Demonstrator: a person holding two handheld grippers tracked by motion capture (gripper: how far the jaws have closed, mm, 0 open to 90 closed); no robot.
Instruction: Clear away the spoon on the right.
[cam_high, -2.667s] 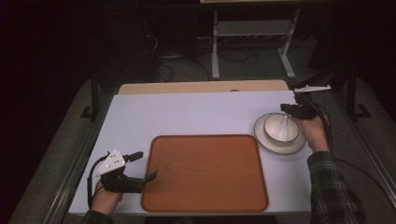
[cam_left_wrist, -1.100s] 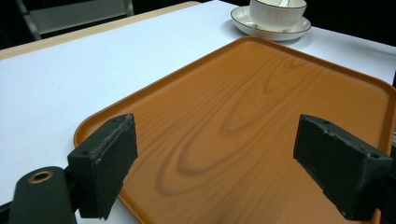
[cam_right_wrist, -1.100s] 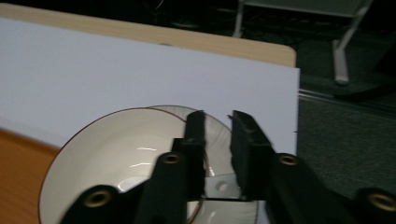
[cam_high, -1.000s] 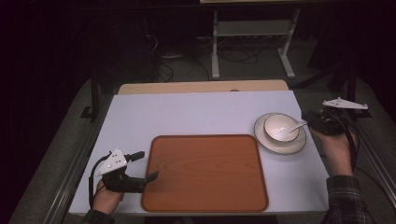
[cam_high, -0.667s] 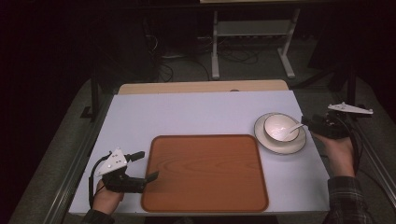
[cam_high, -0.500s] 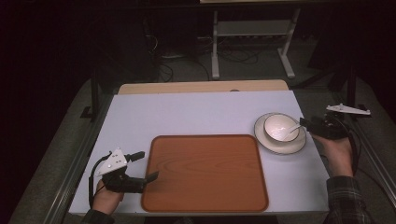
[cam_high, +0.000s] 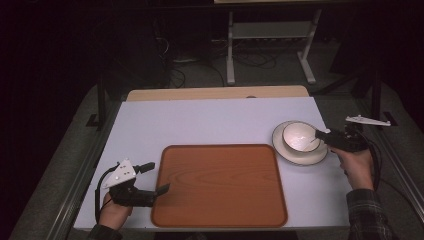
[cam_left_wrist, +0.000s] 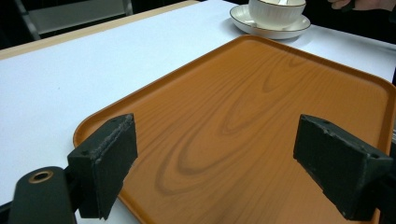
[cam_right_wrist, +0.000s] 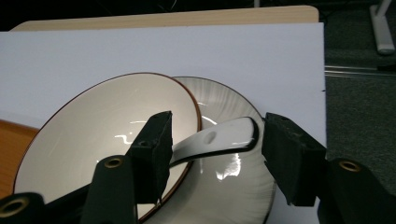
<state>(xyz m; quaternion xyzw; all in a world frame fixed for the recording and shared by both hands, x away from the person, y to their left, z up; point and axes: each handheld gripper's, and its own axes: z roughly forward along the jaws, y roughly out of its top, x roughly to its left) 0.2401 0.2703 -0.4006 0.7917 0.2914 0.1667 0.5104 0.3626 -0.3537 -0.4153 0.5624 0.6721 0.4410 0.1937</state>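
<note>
A white bowl with a brown rim stands on a white plate at the table's right. A white spoon lies in the bowl, its handle sticking out over the rim toward my right gripper. That gripper has just been opening. Its pads stand on either side of the handle's end without pressing on it. My left gripper rests open at the left edge of the wooden tray, with nothing between its pads.
The tray lies bare in the middle of the white table. Bowl and plate stand beyond its far right corner. A wooden strip runs along the table's far edge. A metal rack stands on the floor behind.
My right gripper has drawn back from above the bowl to the plate's right side and sunk lower. The spoon now lies in the bowl. The left gripper has stayed put.
</note>
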